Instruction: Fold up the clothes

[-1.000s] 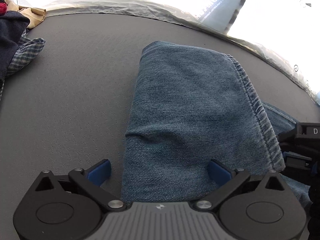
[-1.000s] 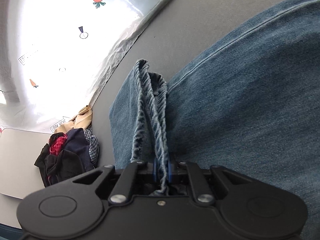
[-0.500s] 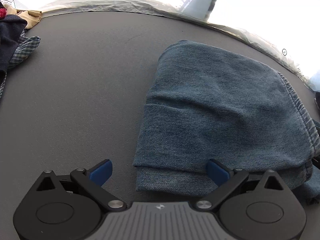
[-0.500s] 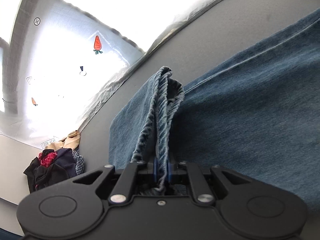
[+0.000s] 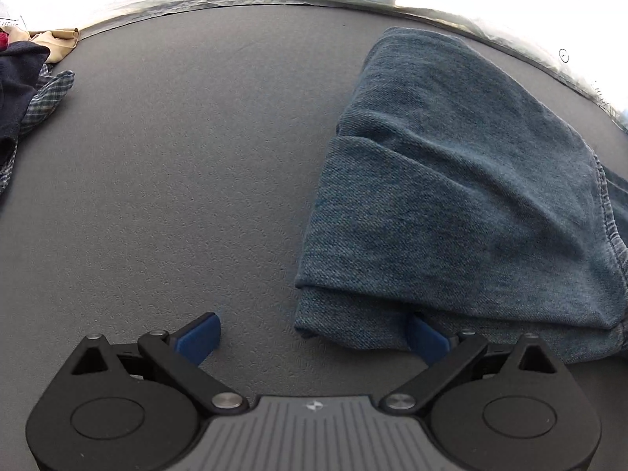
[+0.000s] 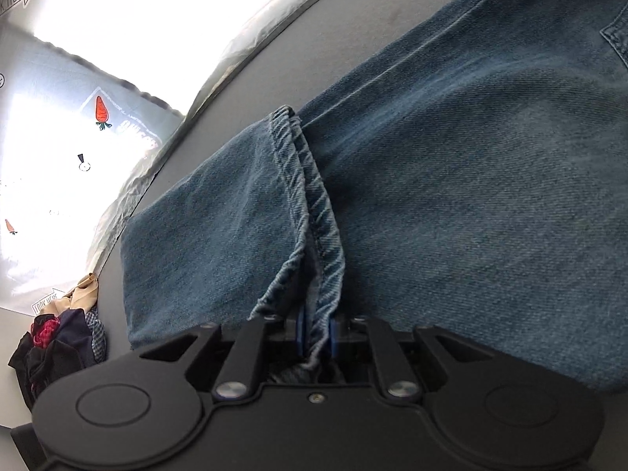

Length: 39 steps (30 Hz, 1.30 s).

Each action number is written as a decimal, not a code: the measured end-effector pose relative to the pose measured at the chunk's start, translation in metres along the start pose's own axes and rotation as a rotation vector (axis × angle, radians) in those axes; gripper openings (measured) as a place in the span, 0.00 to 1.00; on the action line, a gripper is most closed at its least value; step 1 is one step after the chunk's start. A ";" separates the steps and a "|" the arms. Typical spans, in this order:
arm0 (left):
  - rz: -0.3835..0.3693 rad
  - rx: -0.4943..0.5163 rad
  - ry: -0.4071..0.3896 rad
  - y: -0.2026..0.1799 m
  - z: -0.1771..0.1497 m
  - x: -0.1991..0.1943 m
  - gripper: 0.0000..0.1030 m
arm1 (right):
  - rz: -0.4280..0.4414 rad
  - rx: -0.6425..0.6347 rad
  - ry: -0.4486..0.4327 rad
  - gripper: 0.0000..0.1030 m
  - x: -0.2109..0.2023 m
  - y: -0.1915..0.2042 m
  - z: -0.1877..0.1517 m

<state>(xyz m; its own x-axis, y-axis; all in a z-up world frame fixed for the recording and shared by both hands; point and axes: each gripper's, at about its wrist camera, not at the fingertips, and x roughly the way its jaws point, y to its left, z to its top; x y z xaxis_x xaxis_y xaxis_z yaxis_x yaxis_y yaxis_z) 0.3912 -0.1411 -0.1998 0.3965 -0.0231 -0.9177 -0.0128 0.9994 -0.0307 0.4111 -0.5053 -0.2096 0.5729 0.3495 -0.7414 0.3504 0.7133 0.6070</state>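
Jeans (image 5: 451, 180) lie folded on the grey worktop (image 5: 176, 157), right of centre in the left wrist view, one denim layer doubled over another with a soft crease running across the top layer. A stitched hem edge runs down the far right side of the fold.

Left gripper (image 5: 312, 331) — jaws spread wide, low over the worktop. Its left blue pad (image 5: 198, 337) sits over bare grey surface; its right blue pad (image 5: 426, 339) is at the near edge of the lower denim layer, partly tucked under the cloth. Nothing is clamped between the two pads.

Right gripper (image 6: 316, 337) — pressed together on the jeans' hem (image 6: 310, 212), pinching two stitched hem edges that rise side by side from between the blue pads. From the right wrist view the hemmed leg end drapes away to the left, while the broader denim panel fills the right of the frame; a pocket corner with stitching shows at the upper right edge.

Pile of other clothes (image 6: 59, 337) — dark, red, checked and tan pieces — sits well apart from the jeans, at the far left edge of the worktop. The same pile (image 5: 27, 78) shows at the upper left in the left wrist view. Pale sheeting printed with carrot marks (image 6: 102, 110) lies beyond the worktop edge.
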 end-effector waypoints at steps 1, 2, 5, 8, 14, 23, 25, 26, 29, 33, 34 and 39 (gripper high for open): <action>0.008 -0.002 -0.005 0.000 0.000 -0.003 0.96 | 0.004 -0.006 0.003 0.17 0.000 0.001 0.001; 0.014 0.002 -0.015 -0.001 -0.002 -0.008 0.96 | 0.004 -0.017 -0.001 0.19 -0.003 0.000 0.001; 0.037 0.016 -0.050 -0.003 -0.007 -0.023 0.97 | 0.003 -0.057 -0.013 0.28 -0.013 -0.004 0.002; 0.059 0.009 -0.070 -0.004 -0.004 -0.034 0.97 | 0.006 -0.057 -0.055 0.34 -0.030 -0.018 0.000; 0.059 0.026 -0.098 -0.019 0.006 -0.052 0.97 | -0.017 0.035 -0.188 0.38 -0.075 -0.066 -0.006; 0.046 0.162 -0.095 -0.082 0.036 -0.042 0.98 | -0.099 0.185 -0.438 0.56 -0.146 -0.141 -0.002; 0.050 0.185 -0.085 -0.095 0.043 -0.035 0.98 | -0.159 0.218 -0.505 0.57 -0.165 -0.162 0.000; 0.052 0.197 -0.080 -0.102 0.047 -0.031 0.98 | -0.198 0.237 -0.540 0.57 -0.173 -0.172 0.001; 0.067 0.233 -0.049 -0.120 0.053 -0.014 0.98 | -0.295 0.289 -0.602 0.60 -0.184 -0.202 0.005; 0.124 0.308 0.005 -0.142 0.052 0.008 1.00 | -0.317 0.364 -0.621 0.60 -0.181 -0.234 0.017; 0.137 0.333 0.006 -0.146 0.051 0.011 1.00 | -0.304 0.378 -0.631 0.60 -0.180 -0.239 0.021; 0.156 0.344 0.016 -0.152 0.054 0.019 1.00 | -0.242 0.415 -0.660 0.64 -0.179 -0.254 0.036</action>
<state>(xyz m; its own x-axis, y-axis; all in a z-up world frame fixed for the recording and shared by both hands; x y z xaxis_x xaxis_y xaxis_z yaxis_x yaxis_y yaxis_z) 0.4505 -0.2922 -0.1911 0.3997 0.1327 -0.9070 0.2379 0.9405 0.2425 0.2464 -0.7709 -0.2208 0.7193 -0.3074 -0.6230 0.6921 0.3951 0.6040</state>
